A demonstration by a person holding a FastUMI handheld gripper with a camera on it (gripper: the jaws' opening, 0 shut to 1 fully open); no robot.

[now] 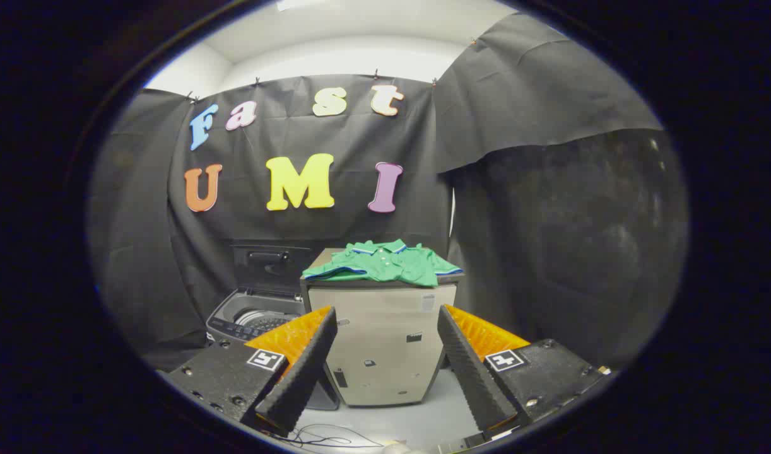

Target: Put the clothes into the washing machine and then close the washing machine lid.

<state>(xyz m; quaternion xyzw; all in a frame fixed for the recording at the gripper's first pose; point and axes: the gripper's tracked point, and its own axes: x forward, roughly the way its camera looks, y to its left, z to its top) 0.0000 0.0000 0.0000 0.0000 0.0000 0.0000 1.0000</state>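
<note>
Risk one — a partial pinch: the green shirt lies loosely folded on top of the beige cabinet, and catching only a sleeve or the collar would probably let the rest trail and snag on the cabinet's edge. Risk two — the washing machine sits low, just left of the cabinet, lid raised; a carry that runs short would likely drop cloth on its rim. Gripper is held level, well short of the cabinet, aimed at its front, fingers spread wide and holding nothing.
</note>
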